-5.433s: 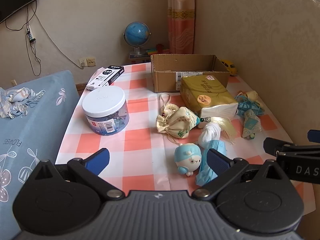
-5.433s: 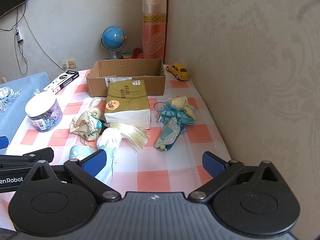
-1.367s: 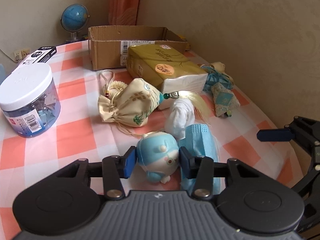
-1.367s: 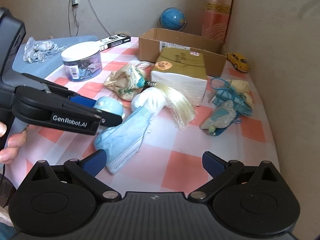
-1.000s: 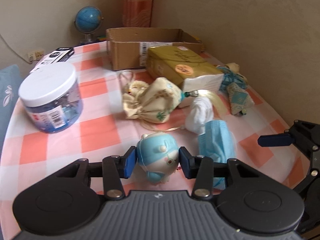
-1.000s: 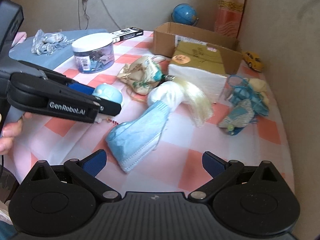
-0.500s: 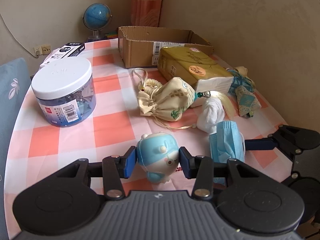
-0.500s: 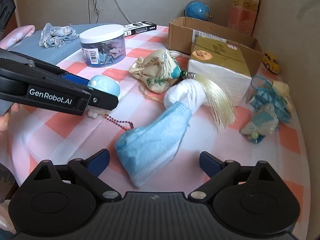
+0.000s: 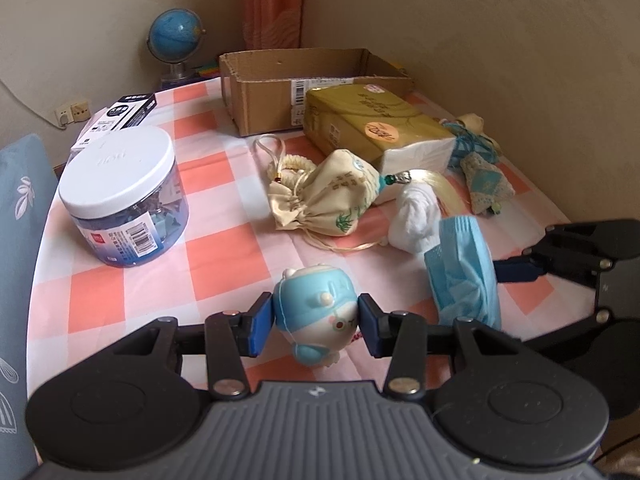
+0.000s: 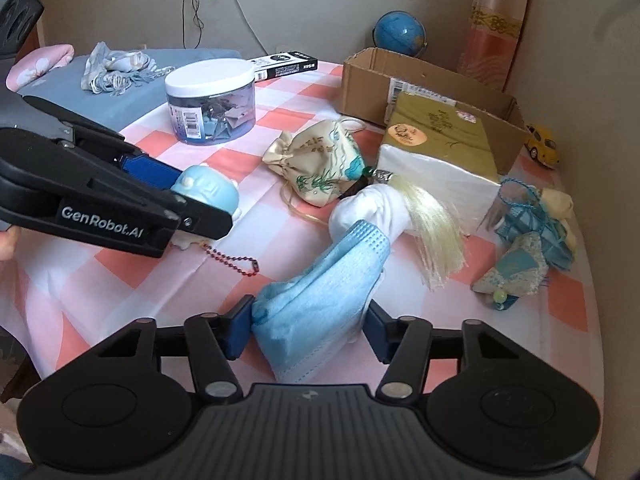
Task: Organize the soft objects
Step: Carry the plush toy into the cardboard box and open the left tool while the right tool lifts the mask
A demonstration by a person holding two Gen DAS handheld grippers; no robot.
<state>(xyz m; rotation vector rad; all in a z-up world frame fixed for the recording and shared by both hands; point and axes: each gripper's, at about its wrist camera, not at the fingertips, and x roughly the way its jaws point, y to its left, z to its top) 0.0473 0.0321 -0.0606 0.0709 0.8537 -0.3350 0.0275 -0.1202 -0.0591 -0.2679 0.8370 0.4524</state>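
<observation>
My left gripper (image 9: 316, 318) is shut on a small blue and white plush toy (image 9: 314, 304) and holds it just above the checked tablecloth (image 9: 224, 248). The toy's red bead chain (image 10: 232, 260) hangs to the cloth. My right gripper (image 10: 306, 328) is closing on a bunched blue face mask (image 10: 320, 300), with both blue pads touching its sides. The mask's far end rests against a white rolled cloth (image 10: 368, 208) with a pale tassel. A cream drawstring pouch (image 9: 332, 200) lies behind them.
A cardboard box (image 9: 280, 92) stands open at the back, with a gold tissue pack (image 9: 376, 128) in front of it. A white-lidded jar (image 9: 124, 196) stands at the left, blue sachets (image 10: 528, 248) and a yellow toy car (image 10: 544, 146) by the right wall.
My right gripper's jaws have closed in from wide open onto the blue mask, which has bunched up. The left gripper still holds the plush toy, now slightly tilted.
</observation>
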